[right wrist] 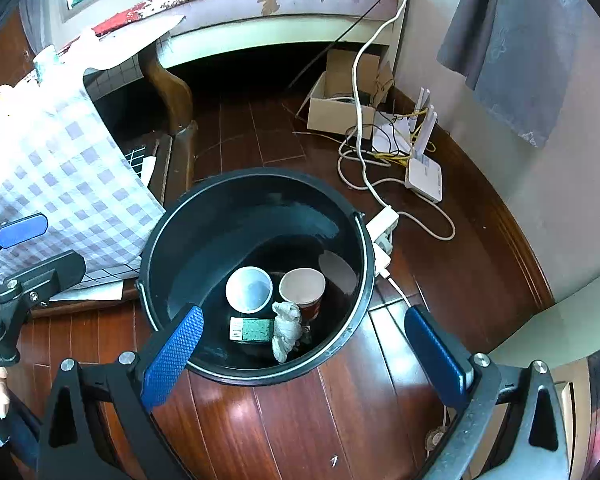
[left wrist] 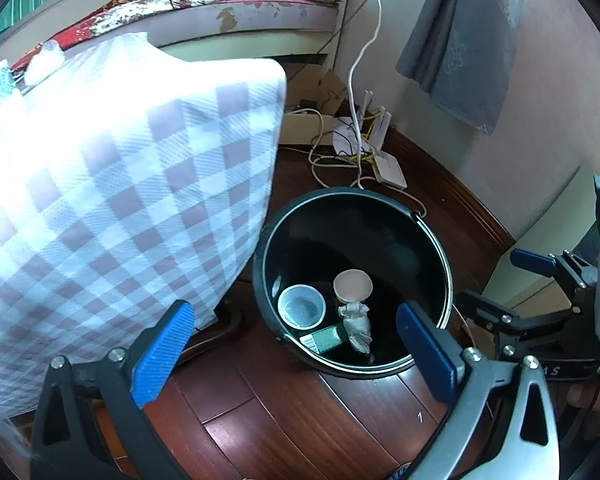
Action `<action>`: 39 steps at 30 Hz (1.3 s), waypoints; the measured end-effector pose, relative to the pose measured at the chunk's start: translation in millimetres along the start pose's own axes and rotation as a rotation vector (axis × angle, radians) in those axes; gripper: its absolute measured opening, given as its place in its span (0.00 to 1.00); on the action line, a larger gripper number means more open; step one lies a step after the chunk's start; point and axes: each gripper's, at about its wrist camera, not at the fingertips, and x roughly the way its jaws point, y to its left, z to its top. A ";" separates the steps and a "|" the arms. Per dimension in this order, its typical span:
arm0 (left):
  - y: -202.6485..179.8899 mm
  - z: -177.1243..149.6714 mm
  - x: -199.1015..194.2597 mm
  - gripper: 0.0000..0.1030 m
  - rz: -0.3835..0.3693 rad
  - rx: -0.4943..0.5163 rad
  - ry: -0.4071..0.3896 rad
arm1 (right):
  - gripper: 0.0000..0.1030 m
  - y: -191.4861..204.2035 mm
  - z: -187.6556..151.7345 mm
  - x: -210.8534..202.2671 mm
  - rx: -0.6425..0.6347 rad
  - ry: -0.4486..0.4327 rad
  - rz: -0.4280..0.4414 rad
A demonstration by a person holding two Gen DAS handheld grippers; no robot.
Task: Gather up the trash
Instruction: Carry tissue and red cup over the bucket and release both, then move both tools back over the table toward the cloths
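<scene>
Black bucket (right wrist: 256, 216), round, wire handle, stood on a dark red wooden floor (right wrist: 284, 420) just beside the hanging corner of a lilac-and-white checked cloth (left wrist: 112, 184). Contents, all on the bucket's bottom toward its near wall: one clear plastic cup (right wrist: 249, 289), upright, mouth up; one paper cup (right wrist: 302, 285) with a pale inside, just beside it toward the bucket's right wall; one crumpled white tissue (right wrist: 286, 331) in front of the paper cup, touching it; one small green box (right wrist: 250, 330) with a barcode label, lying flat below the clear cup and against the tissue. Left gripper (left wrist: 296, 356): blue pads wide apart, nothing between them, held over the bucket's near rim. Right gripper (right wrist: 304, 360): blue pads likewise spread wide, empty, above the same rim. Beyond the bucket: a white router (right wrist: 424, 172) with upright antennas, a tangle of white and yellow cables (right wrist: 364, 152), a cardboard box (right wrist: 340, 116). A grey towel (right wrist: 516, 40) hung on the wall.
</scene>
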 end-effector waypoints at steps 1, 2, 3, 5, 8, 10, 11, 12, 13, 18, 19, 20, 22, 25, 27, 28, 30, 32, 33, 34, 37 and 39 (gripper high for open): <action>-0.8 -1.1 -1.8 0.99 0.004 0.000 -0.004 | 0.99 0.9 0.1 -2.0 0.002 -0.005 0.001; 0.0 -1.9 -3.7 0.99 0.007 0.001 -0.005 | 0.99 1.7 0.8 -3.8 0.003 -0.010 0.002; 0.8 -3.0 -5.9 0.99 0.009 -0.001 -0.008 | 0.99 3.4 1.1 -6.4 0.003 -0.016 0.003; 3.7 -5.2 -10.5 0.99 0.015 -0.001 -0.012 | 0.99 6.2 1.4 -10.2 0.004 -0.024 0.007; 8.7 -7.7 -18.5 0.99 0.024 -0.009 -0.021 | 0.99 12.6 2.2 -16.9 0.002 -0.043 0.016; 13.2 -9.3 -25.2 0.99 0.031 -0.018 -0.031 | 0.99 19.1 1.6 -22.2 -0.002 -0.058 0.020; 15.1 -10.0 -28.7 0.99 0.034 -0.021 -0.036 | 0.99 22.0 1.5 -24.2 -0.004 -0.065 0.021; 16.8 -10.7 -31.9 0.99 0.039 -0.024 -0.041 | 0.99 25.5 1.7 -27.1 -0.006 -0.075 0.024; 18.6 -11.6 -36.0 0.99 0.045 -0.026 -0.047 | 0.99 27.9 1.8 -29.3 -0.007 -0.083 0.025; 29.8 -14.2 -52.0 0.99 0.071 -0.042 -0.075 | 0.99 40.2 3.7 -41.4 -0.009 -0.130 0.040; 32.7 -14.8 -55.8 0.99 0.076 -0.047 -0.082 | 0.99 43.0 4.1 -43.4 -0.012 -0.140 0.043; 35.1 -15.4 -58.8 0.99 0.079 -0.051 -0.087 | 0.99 45.0 4.7 -45.0 -0.014 -0.146 0.045; 38.0 -15.5 -63.2 0.99 0.088 -0.058 -0.099 | 0.99 51.1 5.1 -48.2 -0.013 -0.160 0.054; 44.4 -18.2 -72.4 0.99 0.104 -0.069 -0.119 | 0.99 60.6 5.8 -51.7 -0.022 -0.181 0.061; 49.5 -20.1 -77.4 0.99 0.116 -0.079 -0.131 | 0.99 67.5 7.2 -54.8 -0.031 -0.197 0.073; 54.2 -21.5 -80.9 0.99 0.121 -0.091 -0.137 | 0.99 71.0 8.2 -56.4 -0.037 -0.207 0.077; 63.3 -23.6 -87.8 0.99 0.135 -0.111 -0.152 | 0.99 78.7 10.5 -60.4 -0.052 -0.232 0.091; 72.3 -25.5 -94.2 0.99 0.144 -0.125 -0.163 | 0.99 85.0 14.2 -63.9 -0.058 -0.255 0.112; 78.3 -26.4 -98.7 0.99 0.152 -0.134 -0.172 | 0.99 90.0 16.5 -65.9 -0.061 -0.271 0.127; 82.9 -25.8 -101.9 0.99 0.158 -0.142 -0.179 | 0.99 94.4 18.4 -67.5 -0.065 -0.285 0.137; 102.4 -28.8 -113.4 0.99 0.187 -0.180 -0.201 | 0.99 112.0 23.5 -74.4 -0.085 -0.325 0.171; 120.1 -30.8 -122.4 0.99 0.209 -0.209 -0.218 | 0.99 126.2 28.6 -79.1 -0.103 -0.355 0.195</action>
